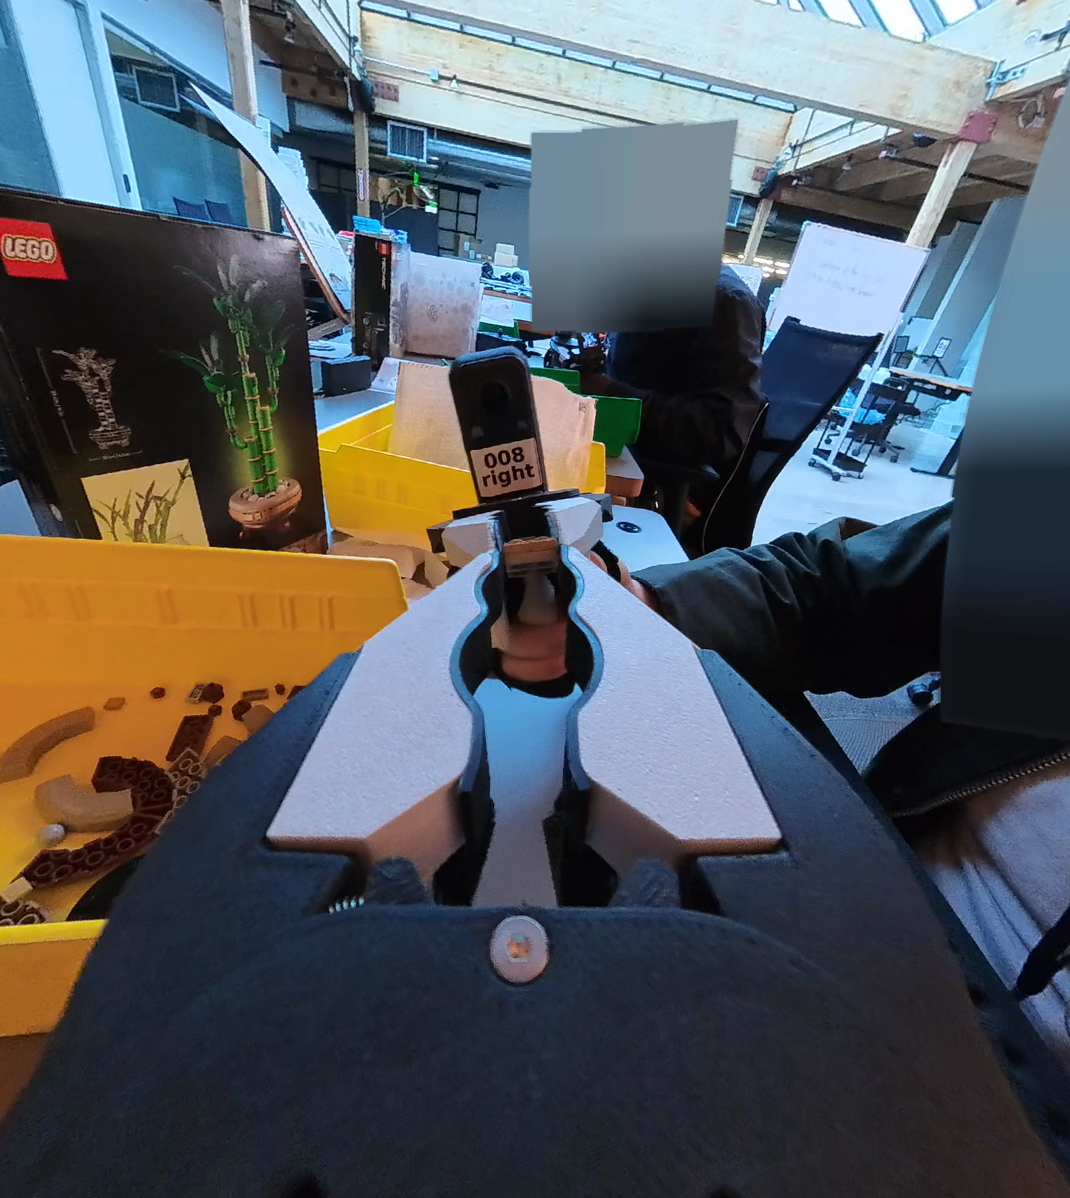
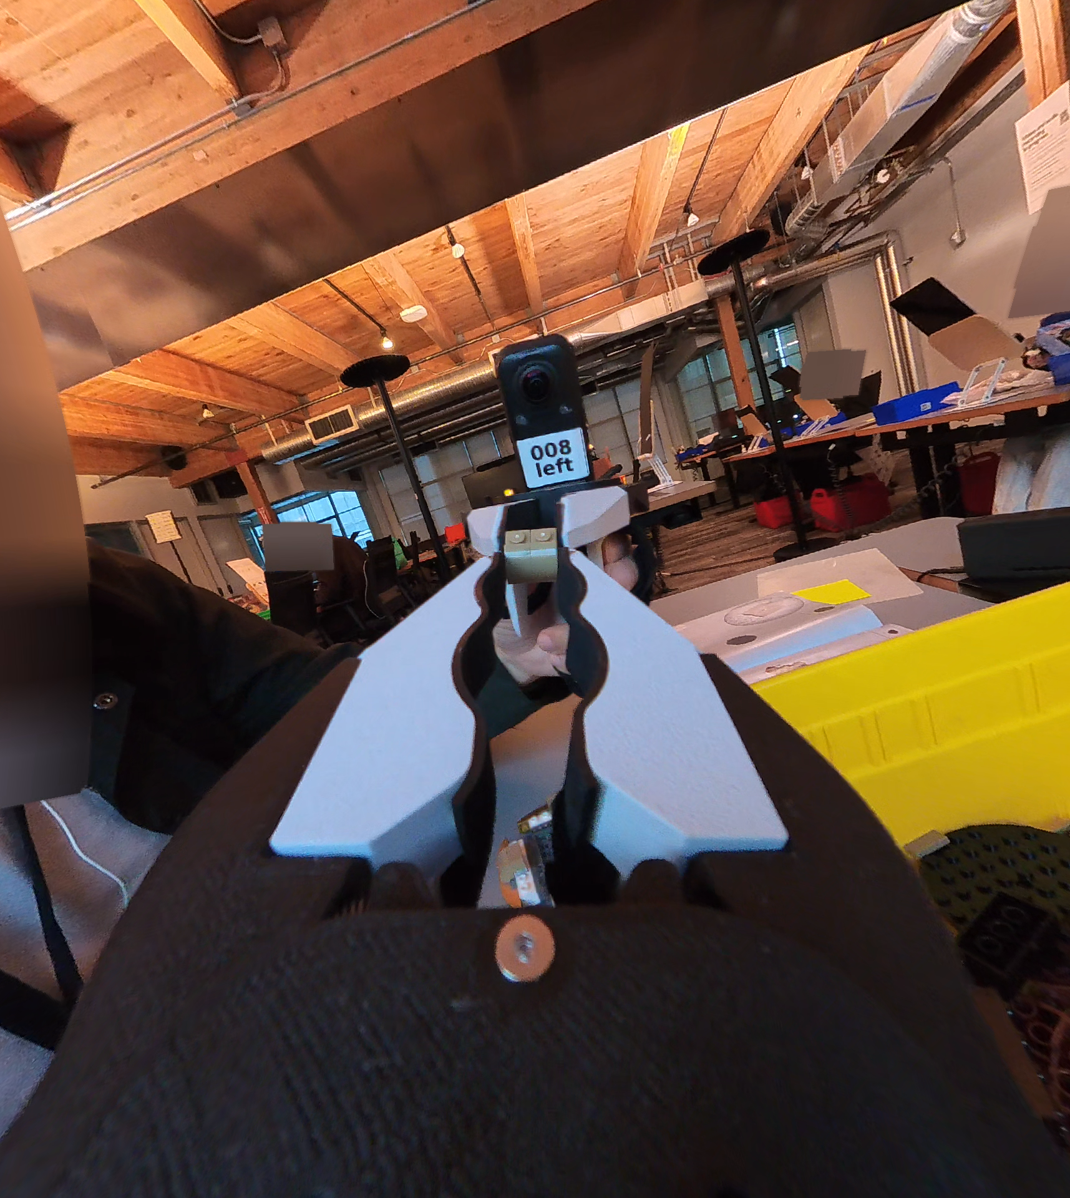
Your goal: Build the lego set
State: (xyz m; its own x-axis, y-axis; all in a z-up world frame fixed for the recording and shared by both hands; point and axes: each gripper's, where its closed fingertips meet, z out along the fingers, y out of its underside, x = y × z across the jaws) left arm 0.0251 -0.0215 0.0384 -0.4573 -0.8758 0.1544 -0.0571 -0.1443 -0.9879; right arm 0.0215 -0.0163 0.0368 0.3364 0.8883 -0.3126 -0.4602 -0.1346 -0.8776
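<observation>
Tan lego piece (image 1: 531, 551) sits pinched between both tips, held above the bench: the left hand-held gripper (image 1: 529, 556) and right hand-held gripper (image 2: 533, 556) each clamp it, facing one another. Brown bricks (image 1: 130, 810) lie in the yellow bin (image 1: 162, 603).

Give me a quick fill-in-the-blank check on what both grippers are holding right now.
The left gripper and right gripper both pinch a ___ lego piece.
The bin holding loose brown bricks is ___.
The lego box behind it pictures a ___ bamboo plant.
Missing: tan; yellow; green.
</observation>
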